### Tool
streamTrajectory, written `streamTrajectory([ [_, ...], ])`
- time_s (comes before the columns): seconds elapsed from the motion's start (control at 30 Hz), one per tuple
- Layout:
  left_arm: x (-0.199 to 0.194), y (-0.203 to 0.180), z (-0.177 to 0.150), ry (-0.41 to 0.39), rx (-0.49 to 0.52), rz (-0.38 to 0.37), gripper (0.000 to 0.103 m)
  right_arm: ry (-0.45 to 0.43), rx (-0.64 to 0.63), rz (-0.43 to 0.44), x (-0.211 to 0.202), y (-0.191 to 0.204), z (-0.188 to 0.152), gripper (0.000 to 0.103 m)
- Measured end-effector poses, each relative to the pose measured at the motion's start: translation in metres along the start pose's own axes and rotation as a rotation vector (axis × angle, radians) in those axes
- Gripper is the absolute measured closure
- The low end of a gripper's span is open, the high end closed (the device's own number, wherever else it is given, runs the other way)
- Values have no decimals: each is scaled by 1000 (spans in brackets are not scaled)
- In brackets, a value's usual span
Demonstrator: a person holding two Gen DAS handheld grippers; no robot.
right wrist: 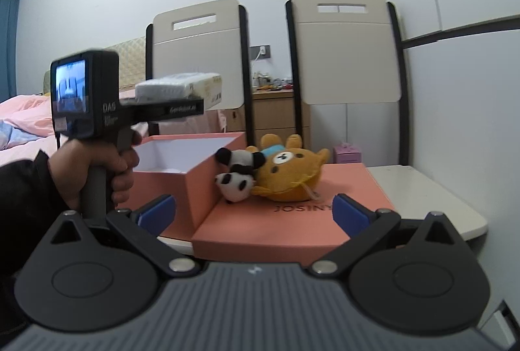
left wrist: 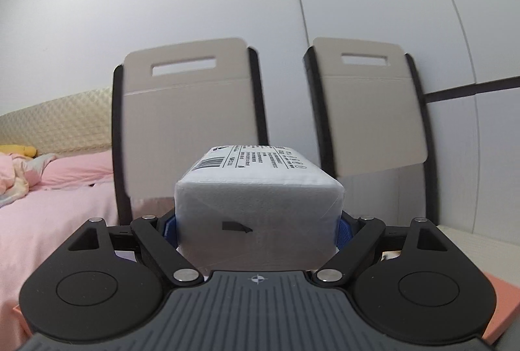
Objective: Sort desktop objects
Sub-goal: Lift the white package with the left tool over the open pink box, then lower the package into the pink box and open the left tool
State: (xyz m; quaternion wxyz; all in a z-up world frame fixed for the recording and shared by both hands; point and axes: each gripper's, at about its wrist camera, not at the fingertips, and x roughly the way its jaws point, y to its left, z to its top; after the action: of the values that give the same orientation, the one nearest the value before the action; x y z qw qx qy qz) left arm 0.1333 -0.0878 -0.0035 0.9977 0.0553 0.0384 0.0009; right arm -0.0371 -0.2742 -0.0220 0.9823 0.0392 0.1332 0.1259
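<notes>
My left gripper (left wrist: 258, 227) is shut on a white tissue pack (left wrist: 258, 208) with a printed label, its blue pads pressing both sides. In the right wrist view that left gripper (right wrist: 195, 106) is held in a hand, level, above the open pink box (right wrist: 182, 156), with the tissue pack (right wrist: 177, 86) in it. My right gripper (right wrist: 253, 211) stands open with nothing between its blue fingers (right wrist: 157, 209). Ahead of it a brown bear plush (right wrist: 292, 172) and a small panda plush (right wrist: 239, 179) lie on the pink box lid (right wrist: 292, 221).
Two beige folding chairs (right wrist: 347, 49) lean against the white wall behind the desk. The white desk edge (right wrist: 438, 195) shows at right. A pink bed (left wrist: 55, 188) lies to the left. A wooden drawer unit (right wrist: 273, 110) and a small purple box (right wrist: 349, 153) stand behind.
</notes>
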Motion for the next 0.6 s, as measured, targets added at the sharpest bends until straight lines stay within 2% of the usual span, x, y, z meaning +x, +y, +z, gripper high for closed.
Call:
streamTrajectory([
  [0.3,39,26,-33,171,-58,28,16,39,-15,28,27,17,1,0],
  [0.43,45,40,-44,252,-105,38,16,44,-1,31,30,16,1,0],
  [0.6,43,43,-52,275,-131,52,13,49,-2,37,31,17,0,0],
])
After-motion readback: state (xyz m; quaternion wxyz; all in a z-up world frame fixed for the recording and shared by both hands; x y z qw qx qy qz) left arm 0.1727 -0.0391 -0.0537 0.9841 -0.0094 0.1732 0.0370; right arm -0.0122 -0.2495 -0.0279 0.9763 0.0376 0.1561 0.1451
